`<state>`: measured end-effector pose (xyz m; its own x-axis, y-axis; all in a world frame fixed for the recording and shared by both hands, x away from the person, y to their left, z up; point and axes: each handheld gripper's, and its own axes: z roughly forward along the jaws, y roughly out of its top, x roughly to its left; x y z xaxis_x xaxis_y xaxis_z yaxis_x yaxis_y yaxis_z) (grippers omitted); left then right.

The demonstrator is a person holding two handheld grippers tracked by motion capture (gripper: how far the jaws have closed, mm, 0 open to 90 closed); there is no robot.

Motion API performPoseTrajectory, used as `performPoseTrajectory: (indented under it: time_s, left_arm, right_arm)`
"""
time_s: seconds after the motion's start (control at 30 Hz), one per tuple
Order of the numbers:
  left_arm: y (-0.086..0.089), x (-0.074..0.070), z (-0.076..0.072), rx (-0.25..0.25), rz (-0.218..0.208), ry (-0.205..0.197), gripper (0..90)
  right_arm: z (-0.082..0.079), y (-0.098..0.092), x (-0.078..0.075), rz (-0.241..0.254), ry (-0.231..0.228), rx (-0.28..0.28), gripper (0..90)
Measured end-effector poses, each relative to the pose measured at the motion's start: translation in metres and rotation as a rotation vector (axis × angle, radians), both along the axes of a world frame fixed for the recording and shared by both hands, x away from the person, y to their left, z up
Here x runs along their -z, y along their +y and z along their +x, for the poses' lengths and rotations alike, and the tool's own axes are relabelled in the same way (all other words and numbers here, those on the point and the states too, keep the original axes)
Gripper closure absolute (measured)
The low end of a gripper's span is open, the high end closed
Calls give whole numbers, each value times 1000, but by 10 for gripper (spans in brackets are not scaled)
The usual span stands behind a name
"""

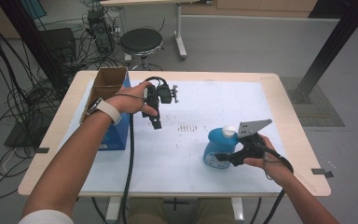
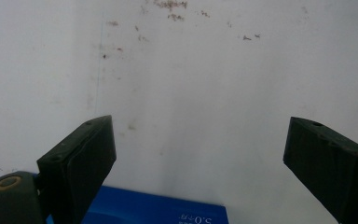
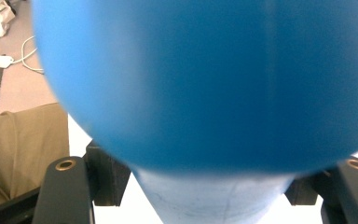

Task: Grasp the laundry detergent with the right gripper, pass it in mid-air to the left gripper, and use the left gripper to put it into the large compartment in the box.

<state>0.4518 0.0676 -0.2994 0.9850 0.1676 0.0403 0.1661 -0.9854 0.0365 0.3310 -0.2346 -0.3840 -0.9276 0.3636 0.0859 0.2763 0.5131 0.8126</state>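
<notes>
Gripping the blue bottle (image 1: 216, 148) at the table's near right, my right gripper (image 1: 223, 157) has its jaws around the rounded body, which may slip or tip, while my left gripper (image 1: 154, 122), jaws apart, hovers by the blue box (image 1: 114, 135).

One blue bottle (image 1: 218, 148), one blue box (image 1: 113, 122), two hand-held grippers, one stool (image 1: 141, 42).

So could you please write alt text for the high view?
The right gripper grips a blue bottle on the white table. The left gripper hangs open over the table, beside a blue box.
</notes>
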Motion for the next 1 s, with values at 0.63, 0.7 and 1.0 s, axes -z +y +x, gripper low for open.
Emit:
performPoseTrajectory:
  time_s: [0.63,0.7,1.0]
  left_arm:
    - [0,1,0,1,2,1,96]
    - [0,1,0,1,1,1,96]
    - [0,1,0,-2,0,2,96]
  right_arm:
    - [0,0,3,2,-2,1,321]
    - [0,0,3,3,-4,0,323]
    - [0,0,4,7,-9,3,332]
